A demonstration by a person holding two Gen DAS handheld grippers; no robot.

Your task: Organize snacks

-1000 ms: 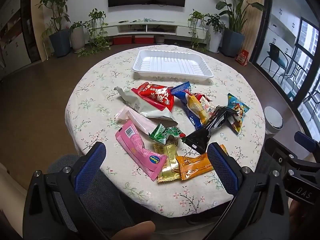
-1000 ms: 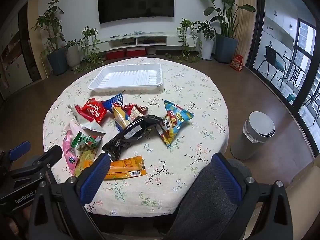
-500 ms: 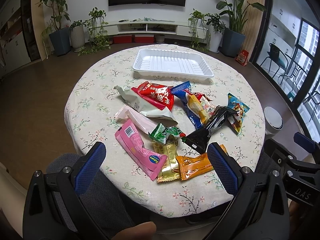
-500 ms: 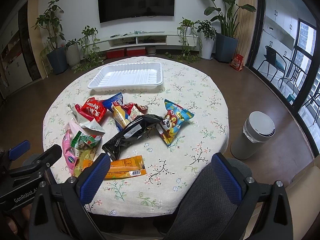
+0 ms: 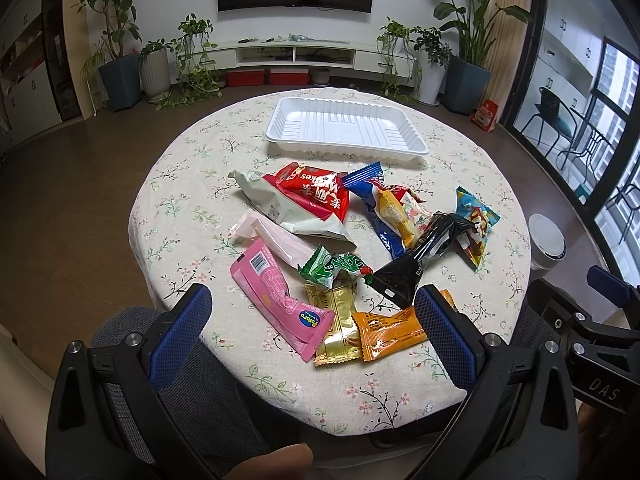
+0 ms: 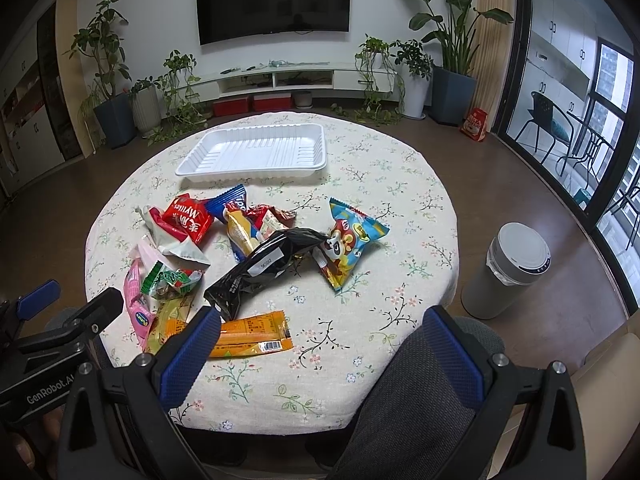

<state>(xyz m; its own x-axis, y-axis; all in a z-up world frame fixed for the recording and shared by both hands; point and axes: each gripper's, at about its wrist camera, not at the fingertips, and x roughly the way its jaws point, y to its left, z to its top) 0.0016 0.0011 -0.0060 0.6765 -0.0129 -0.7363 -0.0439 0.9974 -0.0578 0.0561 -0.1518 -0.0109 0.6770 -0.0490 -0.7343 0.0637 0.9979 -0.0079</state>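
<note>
A heap of snack packets lies on the round floral table (image 5: 192,168): a pink bar (image 5: 280,300), gold packet (image 5: 338,326), orange packet (image 5: 390,330), green packet (image 5: 334,266), black bag (image 5: 420,256), red bag (image 5: 316,190), blue pack (image 5: 376,208) and a cartoon bag (image 6: 350,240). An empty white tray (image 5: 344,128) sits at the far side. My left gripper (image 5: 314,344) hangs open above the near edge, over the pink, gold and orange packets, holding nothing. My right gripper (image 6: 320,360) is open over the near edge, right of the orange packet (image 6: 250,334).
A grey lidded bin (image 6: 510,270) stands on the floor right of the table. A person's grey-trousered knees (image 6: 420,412) are under the near edge. Potted plants (image 6: 108,80) and a low TV shelf (image 6: 288,78) line the far wall.
Both views have shifted only slightly; the grippers stay open and the packets have not moved.
</note>
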